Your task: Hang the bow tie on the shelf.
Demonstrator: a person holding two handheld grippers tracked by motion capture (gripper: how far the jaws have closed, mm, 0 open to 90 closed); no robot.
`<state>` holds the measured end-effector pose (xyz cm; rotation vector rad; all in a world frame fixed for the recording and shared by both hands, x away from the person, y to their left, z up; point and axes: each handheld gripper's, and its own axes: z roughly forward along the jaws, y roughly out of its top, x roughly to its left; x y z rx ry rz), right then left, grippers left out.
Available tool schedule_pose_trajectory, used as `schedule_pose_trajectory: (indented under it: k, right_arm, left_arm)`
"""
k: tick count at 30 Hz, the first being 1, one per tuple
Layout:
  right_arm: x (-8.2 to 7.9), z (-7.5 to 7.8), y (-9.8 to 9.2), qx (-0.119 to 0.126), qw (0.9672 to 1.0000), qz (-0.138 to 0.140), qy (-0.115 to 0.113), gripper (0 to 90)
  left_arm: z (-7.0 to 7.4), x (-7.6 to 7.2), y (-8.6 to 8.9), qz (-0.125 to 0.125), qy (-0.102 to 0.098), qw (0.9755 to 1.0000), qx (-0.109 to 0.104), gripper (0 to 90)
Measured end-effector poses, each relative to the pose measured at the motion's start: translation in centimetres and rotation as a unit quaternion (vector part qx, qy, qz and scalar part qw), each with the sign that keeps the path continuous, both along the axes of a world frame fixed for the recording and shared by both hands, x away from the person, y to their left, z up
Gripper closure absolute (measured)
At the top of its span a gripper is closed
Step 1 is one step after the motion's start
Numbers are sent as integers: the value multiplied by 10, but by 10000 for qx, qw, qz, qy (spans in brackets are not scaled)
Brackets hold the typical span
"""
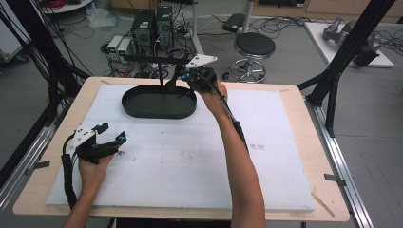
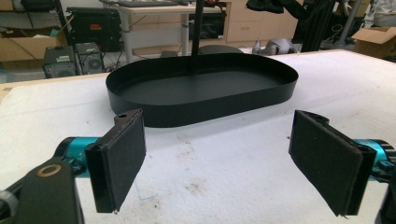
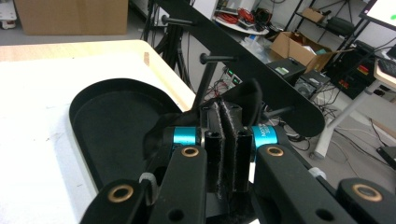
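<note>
A black stand has an oval tray base (image 1: 142, 110), an upright post (image 1: 160, 73) and a flat crossbar (image 3: 271, 79) with short pegs (image 3: 212, 58). My right gripper (image 1: 183, 78) hovers over the tray's right end, just below the crossbar. Its jaws are shut (image 3: 227, 109) on a thin black floppy piece (image 3: 250, 95) that bulges out behind the pads; what the piece is I cannot tell. My left gripper (image 1: 111, 137) rests low over the white mat at the front left, open wide (image 2: 219, 158) with nothing between its pads. It faces the tray (image 2: 196, 109).
The white foam mat (image 1: 190, 156) covers the wooden table (image 1: 304, 142). Black frame struts (image 1: 342, 52) rise at the right and left edges. Beyond the table stand a stool (image 1: 254, 47), computer boxes (image 1: 152, 28) and loose cables on the floor.
</note>
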<state>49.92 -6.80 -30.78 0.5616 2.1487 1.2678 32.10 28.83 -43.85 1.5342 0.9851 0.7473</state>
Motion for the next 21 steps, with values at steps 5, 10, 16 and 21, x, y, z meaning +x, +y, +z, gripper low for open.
schedule_pose_trajectory:
  k: [5,10,16,21]
  right_arm:
    - [4,1,-1,49,10000,-55,-47,879]
    - [6,5,1,108,9998,1,-147,879]
    - [12,14,8,47,9996,-65,-258,879]
    - [18,13,7,-15,9994,-260,-247,879]
  left_arm:
    - [0,0,0,1,-2,10000,-1,191]
    - [0,0,0,-6,-6,10000,13,191]
    - [0,0,0,-9,-4,10000,15,191]
    - [0,0,0,-21,-15,10000,2,191]
